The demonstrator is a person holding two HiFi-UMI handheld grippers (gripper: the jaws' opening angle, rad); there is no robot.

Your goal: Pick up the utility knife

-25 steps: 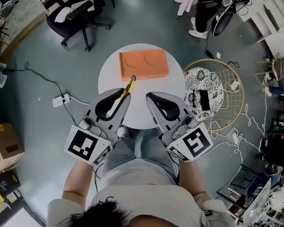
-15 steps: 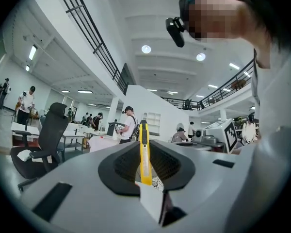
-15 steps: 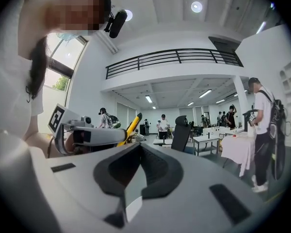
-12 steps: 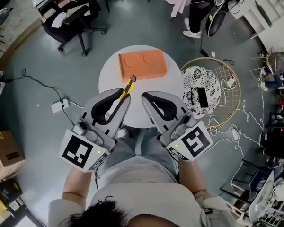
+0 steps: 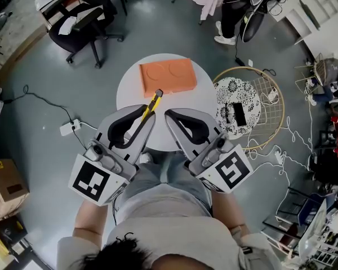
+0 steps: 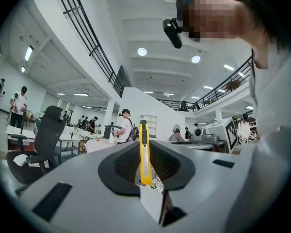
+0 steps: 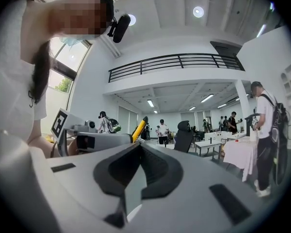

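Pinching the utility knife (image 5: pixel 152 103), left gripper (image 5: pixel 148 116) hangs over the round white table (image 5: pixel 129 88), grey floor (image 5: pixel 104 58) around — right gripper (image 5: pixel 170 116) pressed together.

The orange block (image 5: pixel 167 76) fills the far part of the round table (image 5: pixel 205 103); the tip of the utility knife (image 5: pixel 153 103) reaches the block's near edge in the head view, so no room lies straight ahead; the table's right side is bare; the left gripper (image 5: pixel 148 117) and right gripper (image 5: pixel 170 117) hang over the near half with a narrow gap between; a wire hoop rack (image 5: pixel 270 94) on the floor crowds the table's right edge; an office chair (image 5: pixel 81 18) stands well apart, far left.
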